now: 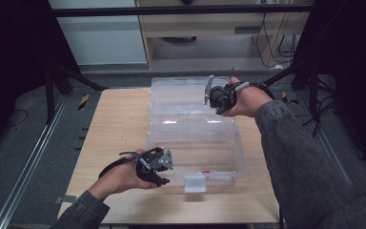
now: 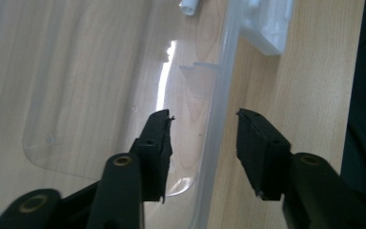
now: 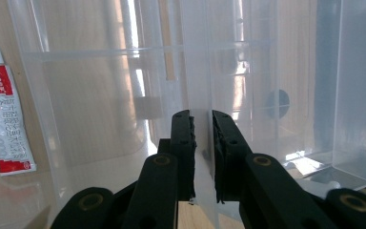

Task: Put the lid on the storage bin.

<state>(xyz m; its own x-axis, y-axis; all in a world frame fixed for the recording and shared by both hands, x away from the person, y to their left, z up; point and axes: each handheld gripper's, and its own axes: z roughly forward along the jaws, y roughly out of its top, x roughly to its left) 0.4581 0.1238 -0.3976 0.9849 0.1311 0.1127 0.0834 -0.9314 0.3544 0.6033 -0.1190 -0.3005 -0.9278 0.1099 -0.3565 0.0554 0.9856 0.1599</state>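
A clear plastic box (image 1: 228, 157) stands open on the wooden table (image 1: 119, 119). Its clear lid (image 1: 181, 93) is raised at the far side. My right gripper (image 1: 213, 95) is shut on the lid's edge; in the right gripper view the lid's thin panel (image 3: 195, 57) runs between the closed right gripper (image 3: 201, 126). My left gripper (image 1: 166, 164) is open at the box's near left corner. In the left gripper view the box's rim (image 2: 221, 86) passes between the spread jaws of the left gripper (image 2: 204, 143). A red and white tube (image 3: 5, 109) lies inside the box (image 1: 208, 171).
A white latch (image 1: 195, 183) hangs on the box's front wall, seen as the white latch (image 2: 267, 24) in the left gripper view. Bare table lies left of the box. Black frame legs (image 1: 52, 86) and cables (image 1: 286, 43) stand beyond the table's far edge.
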